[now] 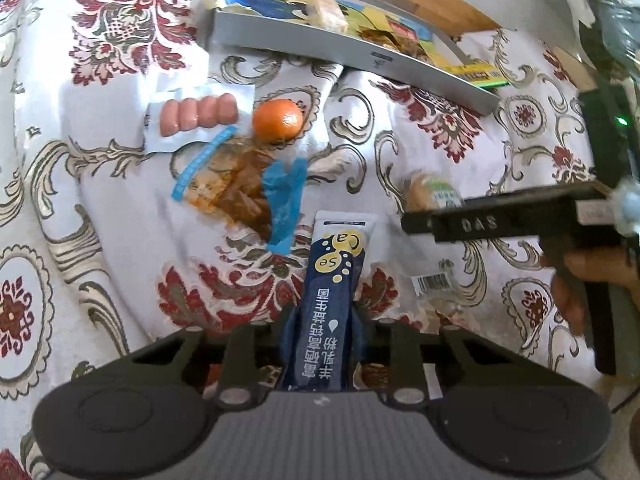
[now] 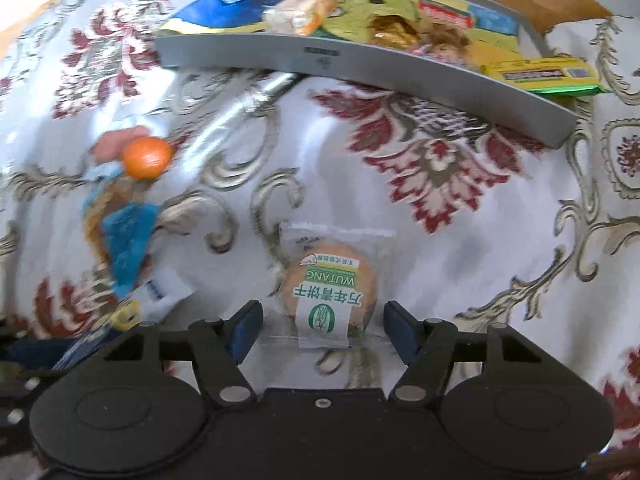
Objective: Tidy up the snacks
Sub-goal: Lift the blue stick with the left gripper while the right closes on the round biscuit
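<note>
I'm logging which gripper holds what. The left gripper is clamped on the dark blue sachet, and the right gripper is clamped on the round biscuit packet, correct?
Not quite. In the right wrist view, the right gripper is open, its fingers apart on either side of the biscuit packet, not clamped. The left gripper is indeed shut on the dark blue sachet.
</note>
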